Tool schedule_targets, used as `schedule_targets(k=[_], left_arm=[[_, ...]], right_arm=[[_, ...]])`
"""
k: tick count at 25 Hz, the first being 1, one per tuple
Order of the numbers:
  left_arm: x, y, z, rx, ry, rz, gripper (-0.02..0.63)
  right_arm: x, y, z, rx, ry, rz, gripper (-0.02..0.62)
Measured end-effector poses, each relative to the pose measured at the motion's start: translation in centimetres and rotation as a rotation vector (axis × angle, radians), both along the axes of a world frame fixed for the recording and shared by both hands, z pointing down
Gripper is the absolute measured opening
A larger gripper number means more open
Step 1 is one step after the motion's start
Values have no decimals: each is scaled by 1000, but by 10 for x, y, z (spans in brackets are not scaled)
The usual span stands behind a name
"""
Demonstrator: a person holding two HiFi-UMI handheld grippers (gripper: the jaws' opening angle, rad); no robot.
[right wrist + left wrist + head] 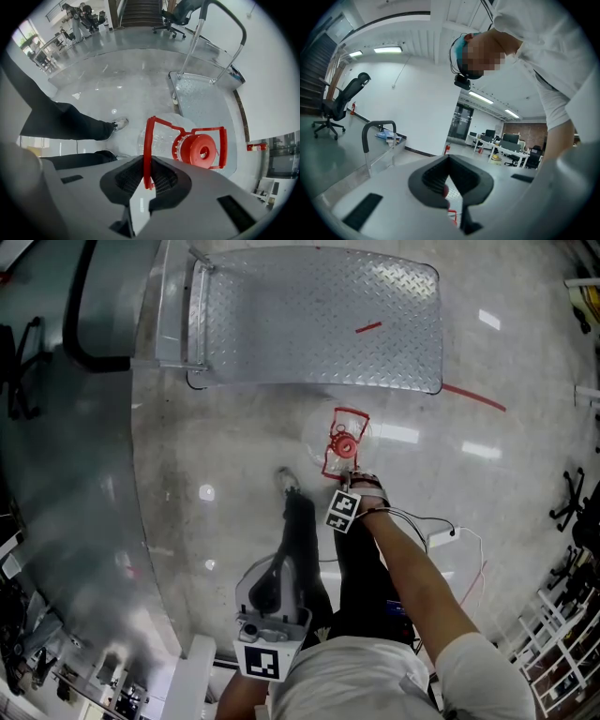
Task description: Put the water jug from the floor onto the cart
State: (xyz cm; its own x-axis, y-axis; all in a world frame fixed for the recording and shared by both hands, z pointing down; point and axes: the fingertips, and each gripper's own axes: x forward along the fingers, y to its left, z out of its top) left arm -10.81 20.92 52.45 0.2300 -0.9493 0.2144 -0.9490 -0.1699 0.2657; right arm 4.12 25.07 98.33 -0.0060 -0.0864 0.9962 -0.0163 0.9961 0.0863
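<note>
Head view: the water jug (343, 442) sits on the floor (225, 456) at six o'clock from the cart (319, 315), its clear body hard to make out against the glare. The right gripper (147, 161), its tips lost there past its marker cube, clamps the jug's red handle (146, 140). The left gripper (449, 157), at seven o'clock, is clenched on nothing.

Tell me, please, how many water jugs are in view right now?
1. The water jug is upright between the person's feet and the cart, its red handle clamped in the right gripper. Others could sit outside the views.
</note>
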Motion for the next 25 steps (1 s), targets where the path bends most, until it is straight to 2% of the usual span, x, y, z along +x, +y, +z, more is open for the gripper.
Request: schedule_targets(k=[12,17,25], left_arm=[[2,1,-14,42,-2,6,-2],[-2,-8,-33,117,-28,-18,-2],[7,-17,-87,161,-63,-40,-2]], right_arm=[[10,9,-29,-56,16,7,51],[19,4,-61,-51,18,-17,55],[38,23,-146,-79,-20,-60,58]])
